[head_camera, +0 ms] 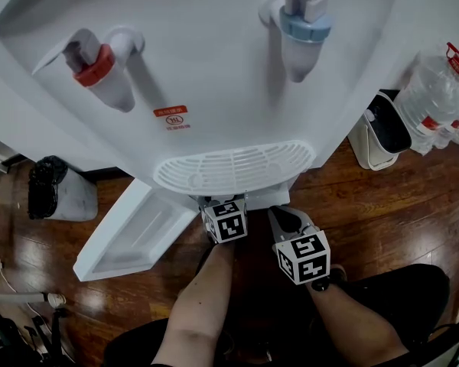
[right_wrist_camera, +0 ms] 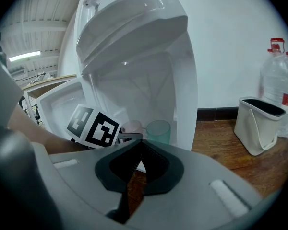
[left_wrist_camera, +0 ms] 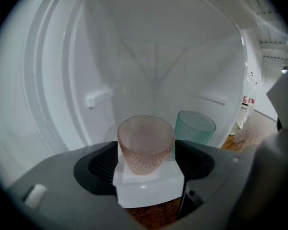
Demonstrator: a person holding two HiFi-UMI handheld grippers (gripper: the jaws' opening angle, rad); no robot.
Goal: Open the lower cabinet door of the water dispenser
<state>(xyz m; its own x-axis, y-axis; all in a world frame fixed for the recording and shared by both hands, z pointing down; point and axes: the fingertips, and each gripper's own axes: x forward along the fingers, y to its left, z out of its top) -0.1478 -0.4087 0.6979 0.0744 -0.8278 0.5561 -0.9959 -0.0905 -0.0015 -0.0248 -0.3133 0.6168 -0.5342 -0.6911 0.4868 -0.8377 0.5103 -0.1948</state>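
Observation:
The white water dispenser stands before me, and its lower cabinet door hangs swung out to the left. Under the drip tray, my left gripper points into the cabinet. Its jaws stand wide, open on either side of a pink glass cup without touching it. That cup stands on the cabinet floor, with a teal cup to its right. My right gripper hovers just to the right, outside the cabinet. It is shut, with nothing between its tips.
A white bin and water bottles stand on the wooden floor to the right of the dispenser. At the left there is a bin with a black bag. Red and blue taps jut out above the drip tray.

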